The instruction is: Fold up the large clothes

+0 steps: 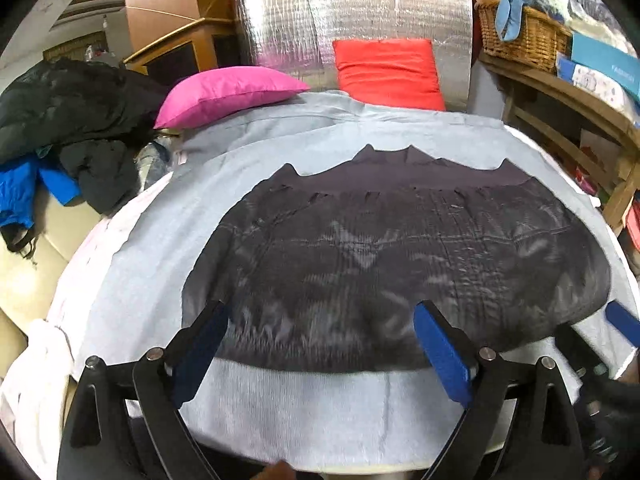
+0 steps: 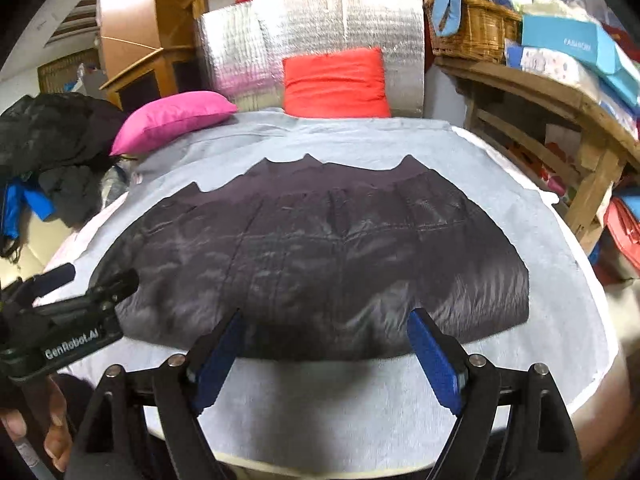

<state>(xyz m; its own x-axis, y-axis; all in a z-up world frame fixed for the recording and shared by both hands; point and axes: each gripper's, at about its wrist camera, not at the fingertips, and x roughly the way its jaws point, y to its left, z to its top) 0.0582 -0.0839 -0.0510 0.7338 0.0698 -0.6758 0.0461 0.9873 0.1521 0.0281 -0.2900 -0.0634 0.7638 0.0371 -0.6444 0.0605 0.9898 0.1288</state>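
Note:
A dark quilted jacket lies flat, folded into a wide block, on a pale blue sheet. My left gripper hovers open over the jacket's near edge, with nothing pinched between its blue pads. One blue pad of the right gripper shows at the right edge. In the right wrist view the same jacket fills the middle of the sheet. My right gripper stands open above the jacket's near hem, holding nothing. The left gripper sits at the jacket's left end, with a hand below it.
A pink cushion and a red cushion lie at the far end before a silver foil panel. Dark and blue clothes are piled on the left. A wooden shelf with a wicker basket and boxes stands on the right.

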